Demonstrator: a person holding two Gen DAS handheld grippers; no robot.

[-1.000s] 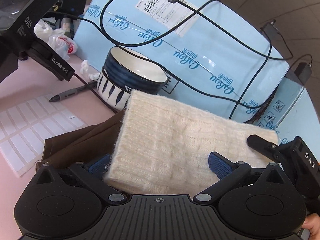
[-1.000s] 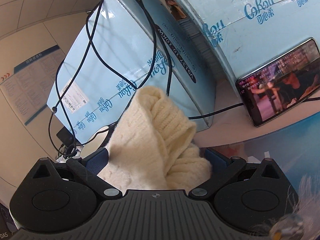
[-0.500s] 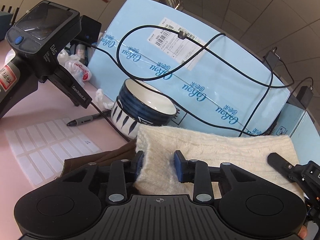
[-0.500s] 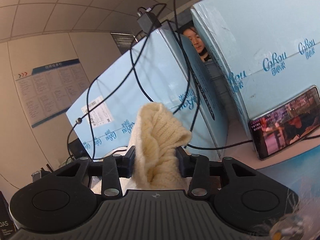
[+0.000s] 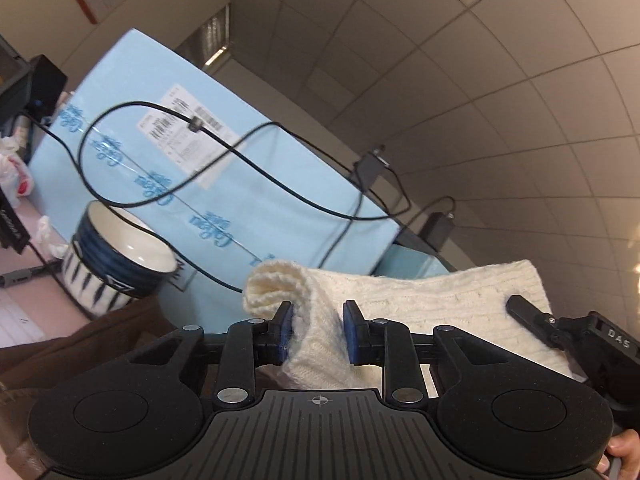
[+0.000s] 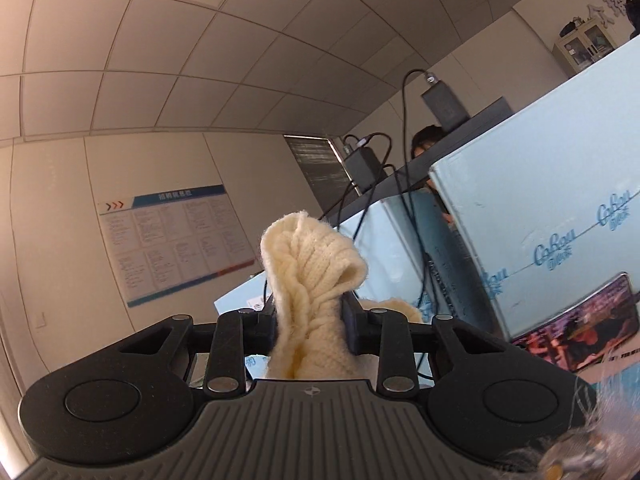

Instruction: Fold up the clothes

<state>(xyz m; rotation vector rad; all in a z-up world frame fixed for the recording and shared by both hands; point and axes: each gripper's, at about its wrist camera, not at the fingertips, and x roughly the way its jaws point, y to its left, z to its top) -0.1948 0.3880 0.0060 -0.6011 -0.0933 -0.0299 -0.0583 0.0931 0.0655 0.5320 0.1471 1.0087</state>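
L gripper (image 5: 316, 330): jaws closed down on a bunched fold of the cream cable-knit sweater (image 5: 420, 304); blue pads (image 5: 285, 330) press the knit from both sides. Fabric rolls up over the L pad, rest of the garment spreads to the R, lifted, w/ the ceiling behind it.

R gripper (image 6: 310, 326): jaws likewise clamped on the same sweater (image 6: 310, 276); a thick wad stands upright betw. the fingers and flops over at the top. R gripper's black finger also seen in L wrist view (image 5: 532, 320), lying against the sweater's far R edge.

Sweater position: held up off the table by both grippers, stretched betw. them.

Surroundings, L wrist view: brown garment (image 5: 80, 352) below L, lying on the pink table (image 5: 24, 256). Blue-striped ceramic bowl (image 5: 120, 260) stands just behind it, white inside. Light-blue carton (image 5: 240, 184) behind the bowl, shipping label on its face, black cable (image 5: 256, 160) looped across it. View somewhat motion-blurred.

R wrist view: second light-blue carton (image 6: 552, 216) at R, phone (image 6: 580, 326) propped at its base, screen lit. Wall notice board (image 6: 172, 244) at L.
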